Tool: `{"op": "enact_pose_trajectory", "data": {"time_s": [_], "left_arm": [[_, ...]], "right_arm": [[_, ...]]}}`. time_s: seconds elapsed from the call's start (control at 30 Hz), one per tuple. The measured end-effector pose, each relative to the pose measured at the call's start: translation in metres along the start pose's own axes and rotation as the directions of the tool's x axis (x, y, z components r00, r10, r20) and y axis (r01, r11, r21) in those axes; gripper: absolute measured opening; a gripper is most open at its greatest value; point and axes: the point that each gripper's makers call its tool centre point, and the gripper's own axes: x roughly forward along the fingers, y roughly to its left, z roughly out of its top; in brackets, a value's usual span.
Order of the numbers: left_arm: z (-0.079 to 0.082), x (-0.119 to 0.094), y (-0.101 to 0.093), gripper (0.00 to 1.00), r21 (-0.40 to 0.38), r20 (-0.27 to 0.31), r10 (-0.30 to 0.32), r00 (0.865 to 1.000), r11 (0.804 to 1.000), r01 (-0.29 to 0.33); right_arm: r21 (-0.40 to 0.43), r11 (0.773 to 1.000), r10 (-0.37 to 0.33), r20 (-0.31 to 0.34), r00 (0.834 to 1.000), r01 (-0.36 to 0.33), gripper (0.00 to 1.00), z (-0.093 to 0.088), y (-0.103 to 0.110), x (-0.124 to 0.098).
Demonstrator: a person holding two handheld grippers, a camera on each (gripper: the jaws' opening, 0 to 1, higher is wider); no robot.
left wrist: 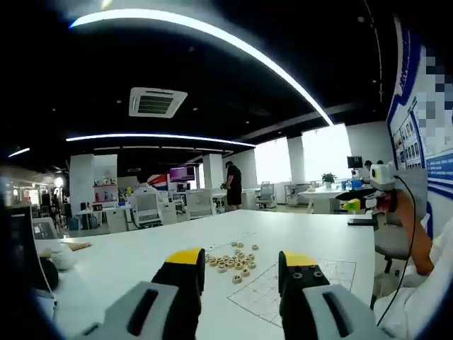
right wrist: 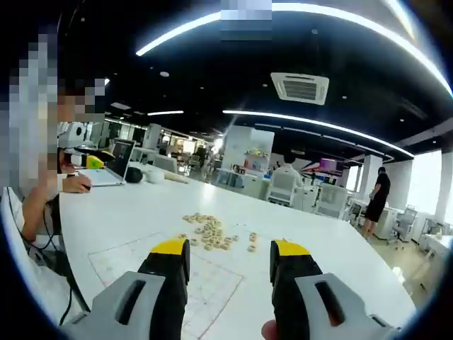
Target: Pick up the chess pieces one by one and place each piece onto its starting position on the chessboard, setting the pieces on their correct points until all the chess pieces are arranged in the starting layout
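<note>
Table point(left wrist: 141, 255): white and broad; board and pieces are carried near its middle, within reach of both grippers.
Board point(right wrist: 205, 280): a thin lined sheet laid flat, seen at 6 o'clock of the pile in the right gripper view; no piece is seen set on it, so the task is judged barely begun.
Pieces point(left wrist: 233, 261): small pale discs left in a loose pile just off the board's edge, presumably heaped for one-by-one picking.
Left gripper point(left wrist: 241, 268): held level above the table, jaws wide apart, nothing held.
Right gripper point(right wrist: 230, 258): likewise raised, jaws parted, empty; pile at 12 o'clock.
</note>
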Motion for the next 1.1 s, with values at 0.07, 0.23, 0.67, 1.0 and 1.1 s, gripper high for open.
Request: {"op": "enact_pose_trajectory", "data": {"time_s": [0.07, 0.23, 0.67, 1.0, 1.1], "left_arm": [[-0.0005, 0.0005, -0.0003, 0.43, 0.0, -0.002, -0.001, 1.0, 1.0, 0.001], [-0.0005, 0.0005, 0.0001, 0.43, 0.001, -0.002, -0.001, 1.0, 1.0, 0.001], [-0.0006, 0.0004, 0.0007, 0.43, 0.0, -0.003, -0.001, 1.0, 1.0, 0.001], [-0.0062, 0.004, 0.0, 0.43, 0.0, -0.018, -0.007, 1.0, 1.0, 0.007], [-0.0067, 0.0041, 0.0006, 0.43, -0.002, -0.019, -0.004, 1.0, 1.0, 0.004]], "right_arm": [[0.0, 1.0, 0.0, 0.0, 1.0, 0.0, 0.46, 0.0002, 0.0001, -0.0001], [-0.002, 1.0, 0.0, -0.001, 1.0, 0.0, 0.46, 0.0003, 0.0006, 0.0002], [-0.004, 1.0, 0.001, -0.004, 1.0, -0.001, 0.46, -0.0002, 0.0009, 0.0003], [-0.006, 1.0, 0.004, -0.005, 1.0, -0.004, 0.46, 0.0, 0.0024, 0.0002], [-0.012, 1.0, 0.004, 0.002, 1.0, -0.004, 0.46, 0.0026, 0.0027, -0.0014]]}}
